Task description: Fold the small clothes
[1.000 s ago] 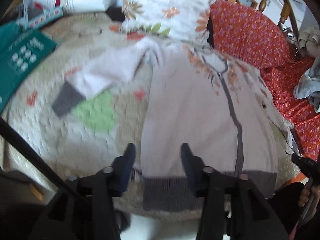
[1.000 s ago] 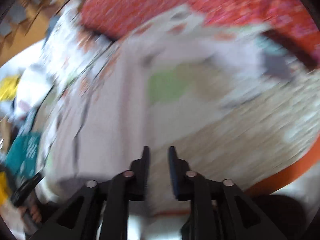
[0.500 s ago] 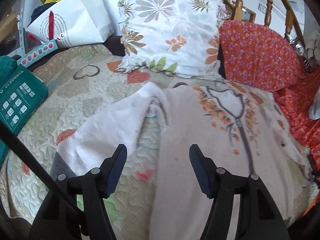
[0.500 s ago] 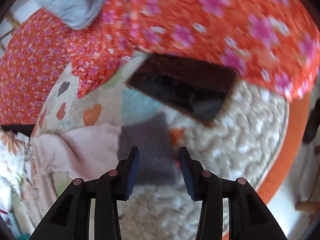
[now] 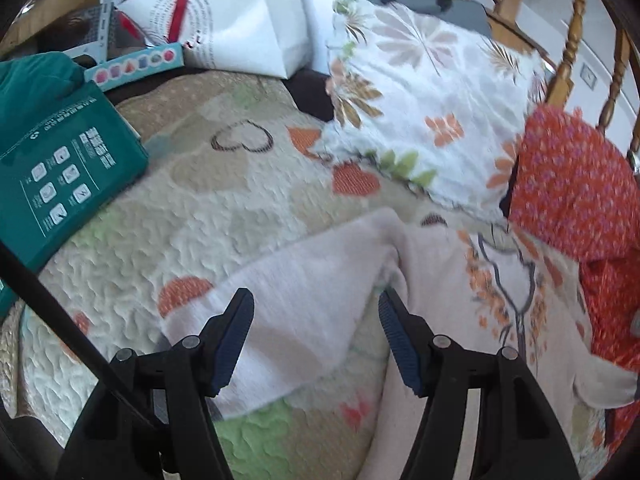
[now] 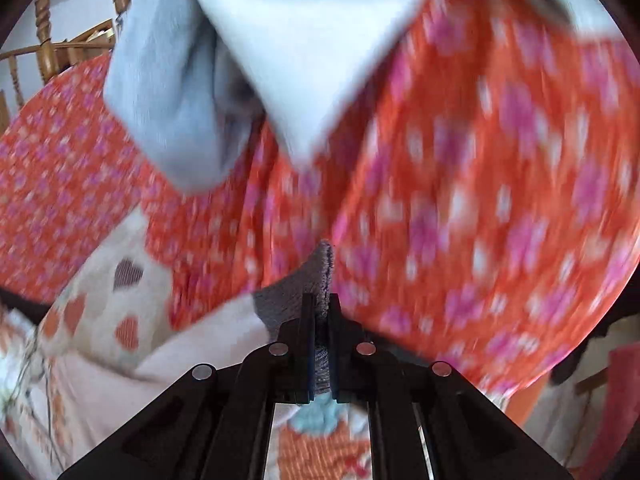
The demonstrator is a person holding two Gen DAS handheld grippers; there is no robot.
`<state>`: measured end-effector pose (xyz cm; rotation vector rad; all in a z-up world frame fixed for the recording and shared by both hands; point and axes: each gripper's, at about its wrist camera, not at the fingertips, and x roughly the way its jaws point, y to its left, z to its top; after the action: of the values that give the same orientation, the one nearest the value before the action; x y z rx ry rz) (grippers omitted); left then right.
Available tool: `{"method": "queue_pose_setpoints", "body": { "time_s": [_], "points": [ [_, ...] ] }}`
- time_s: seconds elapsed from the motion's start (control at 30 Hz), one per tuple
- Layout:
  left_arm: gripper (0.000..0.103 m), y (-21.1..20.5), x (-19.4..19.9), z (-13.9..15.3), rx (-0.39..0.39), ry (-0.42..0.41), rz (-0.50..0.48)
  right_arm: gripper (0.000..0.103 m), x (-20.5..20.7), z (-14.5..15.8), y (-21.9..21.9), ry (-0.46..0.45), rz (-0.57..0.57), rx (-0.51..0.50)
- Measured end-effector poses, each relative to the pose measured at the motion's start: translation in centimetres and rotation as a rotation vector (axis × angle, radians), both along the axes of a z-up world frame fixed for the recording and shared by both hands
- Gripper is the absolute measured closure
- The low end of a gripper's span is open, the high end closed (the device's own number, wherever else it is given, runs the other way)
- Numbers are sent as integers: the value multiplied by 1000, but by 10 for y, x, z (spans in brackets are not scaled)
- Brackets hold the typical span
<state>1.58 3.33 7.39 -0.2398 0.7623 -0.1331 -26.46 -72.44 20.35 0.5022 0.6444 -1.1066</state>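
Observation:
A small pale pink knitted cardigan (image 5: 448,320) with orange flower trim and a grey zip lies face up on a quilted bedspread (image 5: 224,200). Its left sleeve (image 5: 304,304) stretches out to the left. My left gripper (image 5: 316,312) is open and empty, its fingers standing either side of that sleeve, just above it. My right gripper (image 6: 320,312) is shut on the grey ribbed cuff (image 6: 304,280) of the other sleeve (image 6: 208,344) and holds it lifted off the bed.
A floral pillow (image 5: 432,116) and an orange-red flowered cushion (image 5: 576,192) lie behind the cardigan. A green box (image 5: 60,176) and a white paper bag (image 5: 240,20) sit at the left. Pale blue clothes (image 6: 248,60) lie on orange flowered fabric (image 6: 480,184).
My left gripper moved up along the cardigan from the hem to the left sleeve, staying open. My right gripper closed on the grey cuff and lifted it.

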Motion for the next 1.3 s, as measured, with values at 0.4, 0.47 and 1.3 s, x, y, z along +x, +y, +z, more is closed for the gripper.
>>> {"method": "queue_pose_setpoints", "body": {
  "time_s": [0.4,0.47,1.3],
  "points": [
    [37,42,-9,26,-105,-42,32,98,211,11,229,-33,655,101],
    [35,52,-13,28,-110,-56,65,98,253,-13,292,-18,790,148],
    [34,158,-24,21,-259,-20,432,78,334,-133,584,150,1380,325]
  ]
}}
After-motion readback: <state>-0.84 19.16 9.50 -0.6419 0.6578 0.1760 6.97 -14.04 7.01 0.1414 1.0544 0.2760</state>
